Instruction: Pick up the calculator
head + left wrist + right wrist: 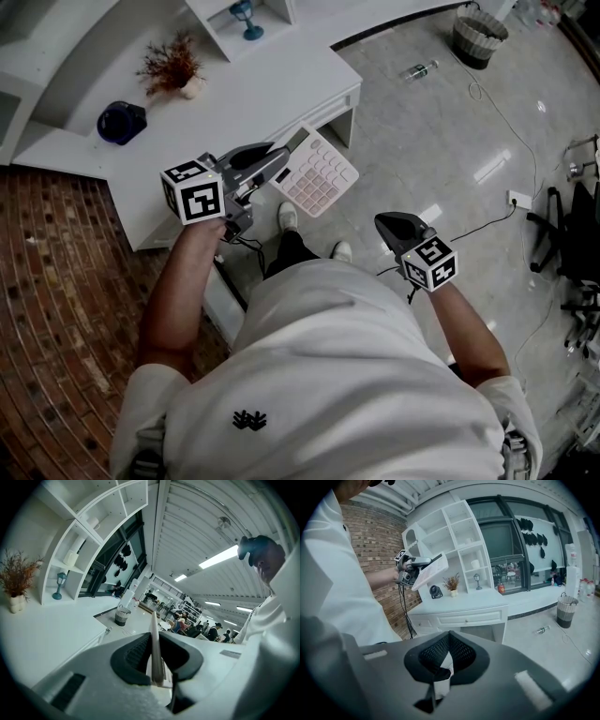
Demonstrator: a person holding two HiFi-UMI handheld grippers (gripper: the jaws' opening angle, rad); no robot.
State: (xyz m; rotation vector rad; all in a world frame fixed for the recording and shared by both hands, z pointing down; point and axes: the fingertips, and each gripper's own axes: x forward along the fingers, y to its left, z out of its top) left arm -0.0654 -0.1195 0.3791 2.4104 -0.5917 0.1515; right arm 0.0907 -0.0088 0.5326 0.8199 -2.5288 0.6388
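Observation:
The pale pink calculator (319,173) hangs in the air beside the front corner of the white desk (262,103), keys facing up. My left gripper (281,169) is shut on its near edge. In the left gripper view the calculator (154,644) shows edge-on, pinched between the dark pads of my left gripper (155,667). The right gripper view shows the calculator (430,571) held up at the left. My right gripper (394,225) hangs lower at the right over the floor, and in its own view the right gripper (449,641) has its pads together with nothing between them.
On the desk stand a dried plant in a small pot (173,67) and a dark blue round object (122,122). A white shelf unit (450,545) rises behind. On the tiled floor lie a woven basket (480,36), a bottle (417,70) and a cable (506,122).

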